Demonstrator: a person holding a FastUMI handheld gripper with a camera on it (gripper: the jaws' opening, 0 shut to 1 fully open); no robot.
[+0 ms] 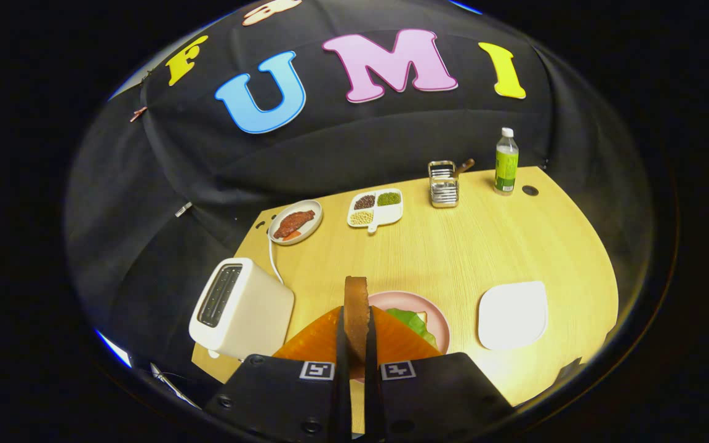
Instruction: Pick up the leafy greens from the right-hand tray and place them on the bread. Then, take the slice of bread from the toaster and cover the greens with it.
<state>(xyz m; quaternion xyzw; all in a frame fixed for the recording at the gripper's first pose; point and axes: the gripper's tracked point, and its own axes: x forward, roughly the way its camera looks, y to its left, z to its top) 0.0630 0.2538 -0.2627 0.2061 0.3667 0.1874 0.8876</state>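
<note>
Green leafy lettuce [415, 325] already lies on the round pink plate [437, 315] at lower centre of the pale wooden tabletop [484, 246], while the gripper [357, 344], jaws clamped on the brown toasted bread slice [356, 307], holds it edge-up just before the plate, covering still outstanding.

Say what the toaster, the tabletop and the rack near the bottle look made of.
Toaster: probably plastic or painted metal, smooth matte cream shell. Tabletop: wood or wood-look laminate, pale with fine grain lines. Rack: likely metal, shiny silver wires. The hand-held gripper is shut on the bread slice.
</note>
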